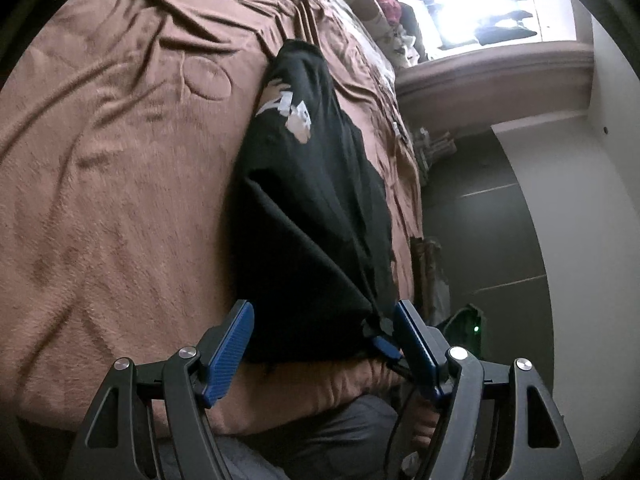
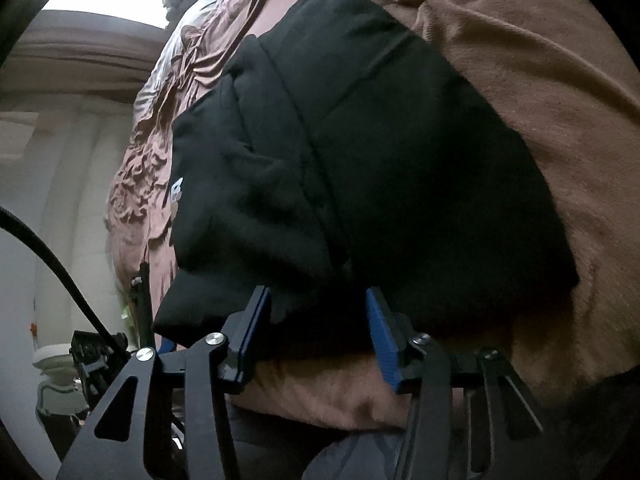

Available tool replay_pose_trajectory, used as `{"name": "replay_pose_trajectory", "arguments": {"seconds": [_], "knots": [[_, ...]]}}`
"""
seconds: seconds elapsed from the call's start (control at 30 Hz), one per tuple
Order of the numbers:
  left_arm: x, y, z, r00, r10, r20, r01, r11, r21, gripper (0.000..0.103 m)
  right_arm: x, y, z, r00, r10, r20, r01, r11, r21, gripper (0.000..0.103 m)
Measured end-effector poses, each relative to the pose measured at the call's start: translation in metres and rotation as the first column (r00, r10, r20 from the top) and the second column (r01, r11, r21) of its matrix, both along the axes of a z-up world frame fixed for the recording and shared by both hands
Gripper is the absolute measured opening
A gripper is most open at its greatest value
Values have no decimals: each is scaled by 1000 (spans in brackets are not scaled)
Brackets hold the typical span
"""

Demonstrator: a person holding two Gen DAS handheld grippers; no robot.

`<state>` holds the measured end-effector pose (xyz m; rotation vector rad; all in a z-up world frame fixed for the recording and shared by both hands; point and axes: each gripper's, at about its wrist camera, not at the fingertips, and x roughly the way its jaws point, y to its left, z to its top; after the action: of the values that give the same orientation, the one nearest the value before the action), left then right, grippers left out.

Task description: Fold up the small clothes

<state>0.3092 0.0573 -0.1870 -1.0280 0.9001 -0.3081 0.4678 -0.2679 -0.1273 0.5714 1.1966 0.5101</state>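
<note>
**Both grippers at the near edge of the black garment on the bed**

Your left gripper [image 1: 324, 334] stands wide, its blue pads either side of the near end of the black garment [image 1: 308, 200]; the cloth fills the gap, but the pads do not press it. Your right gripper [image 2: 318, 320] is narrower, jaws parted, with the garment's near hem bunched between the pads; you cannot tell from here whether they pinch the fabric.

The garment lies on the brown blanket [image 1: 120, 160] of the bed, folded lengthwise into a long dark band with a white print [image 1: 286, 110] toward its far end. In the right wrist view its layers overlap in thick ridges.

Close to your left gripper's right finger, the other gripper's blue tip [image 1: 386, 346] touches the same corner, crowding that side. A black cable [image 2: 60, 264] arcs past your right gripper's left.

The bed's edge drops off just below both grippers. Wrinkled blanket stretches open on the garment's far side; the opposite side is bounded by the bed's edge, dark floor [image 1: 480, 220] and white wall [image 1: 580, 200].
</note>
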Motion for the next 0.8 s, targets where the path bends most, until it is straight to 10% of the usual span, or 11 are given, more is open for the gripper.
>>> {"name": "replay_pose_trajectory", "arguments": {"seconds": [0.2,0.8], "knots": [[0,-1,-2,1000,1,-9,-1,1000,25,66,4,3,-5,1000,-17,-6,17,1000,9,4],[7,-34,10,993,-102,-60,112,974,196,51,-37,-33,52,980,-53,191,65,996,-57,3]]}}
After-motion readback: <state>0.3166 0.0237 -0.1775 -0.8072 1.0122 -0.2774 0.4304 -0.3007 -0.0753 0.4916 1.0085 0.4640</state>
